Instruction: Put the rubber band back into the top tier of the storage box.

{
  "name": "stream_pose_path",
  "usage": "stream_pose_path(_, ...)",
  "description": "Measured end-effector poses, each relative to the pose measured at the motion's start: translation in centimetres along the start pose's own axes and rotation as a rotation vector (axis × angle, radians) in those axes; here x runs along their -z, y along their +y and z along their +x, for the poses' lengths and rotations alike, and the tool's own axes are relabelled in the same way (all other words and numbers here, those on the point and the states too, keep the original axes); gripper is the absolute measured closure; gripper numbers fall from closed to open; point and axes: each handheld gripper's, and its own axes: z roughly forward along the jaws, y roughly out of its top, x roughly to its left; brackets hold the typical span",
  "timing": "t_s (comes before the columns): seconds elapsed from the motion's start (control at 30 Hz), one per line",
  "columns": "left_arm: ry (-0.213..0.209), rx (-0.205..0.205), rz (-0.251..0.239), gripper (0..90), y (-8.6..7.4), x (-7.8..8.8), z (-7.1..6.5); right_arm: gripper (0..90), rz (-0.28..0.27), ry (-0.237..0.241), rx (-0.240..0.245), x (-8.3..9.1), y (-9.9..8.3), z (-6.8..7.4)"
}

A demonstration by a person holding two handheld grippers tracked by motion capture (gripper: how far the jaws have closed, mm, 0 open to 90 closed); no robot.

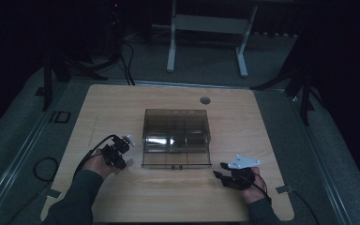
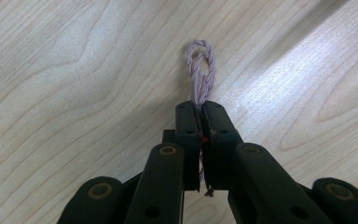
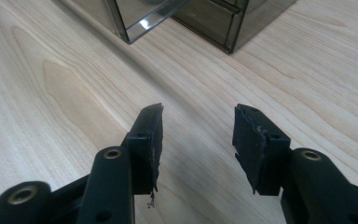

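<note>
Twine loop in left tool, bare table around.

**Dim overhead feed, bright close-ups**

I am seeing the high view running dark and grainy, the room beyond the table sinking into black. A white glare streak is shining on the smoky box between my two tongs. My left gripper view is looking bright and sharp, a pale light band crossing the wood right of the jaws. My right gripper view is casting soft shadows ahead of its jaws.
</note>
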Motion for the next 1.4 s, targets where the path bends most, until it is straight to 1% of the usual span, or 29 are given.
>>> stream_pose_path(0.03, -0.002, -0.003, 0.001, 86.2, 0.0, 0.1, 0.0, 51.9, 0.002, -0.007, 0.005, 0.0, 0.0, 0.0)
stream_pose_path(0.13, -0.006, -0.009, -0.006, 86.2, 0.0, 0.4, -0.1, 51.3, 0.005, -0.007, 0.0, -0.1, -0.1, 0.0)
stream_pose_path(0.2, -0.012, -0.005, -0.012, 86.2, 0.0, 0.6, -0.1, 51.2, 0.008, -0.007, 0.001, -0.1, -0.1, 0.0)
stream_pose_path(0.5, -0.012, -0.023, -0.024, 86.2, 0.1, 1.7, -0.1, 50.6, 0.013, -0.01, -0.01, -0.3, -0.2, -0.2)
stream_pose_path(0.77, -0.015, -0.034, -0.031, 86.2, 0.2, 2.3, -0.1, 50.5, 0.022, -0.017, -0.006, -0.5, -0.3, -0.3)
stream_pose_path(1.03, -0.021, -0.044, -0.041, 86.1, 0.3, 2.9, -0.1, 50.5, 0.029, -0.021, -0.014, -0.8, -0.6, -0.4)
stream_pose_path(1.3, -0.026, -0.045, -0.05, 86.1, 0.3, 3.3, 0.0, 50.3, 0.039, -0.023, -0.005, -1.2, -0.6, -0.5)
stream_pose_path(1.4, -0.029, -0.042, -0.056, 86.1, 0.3, 3.5, 0.0, 48.7, 0.038, -0.025, -0.01, -1.2, -0.6, -0.5)
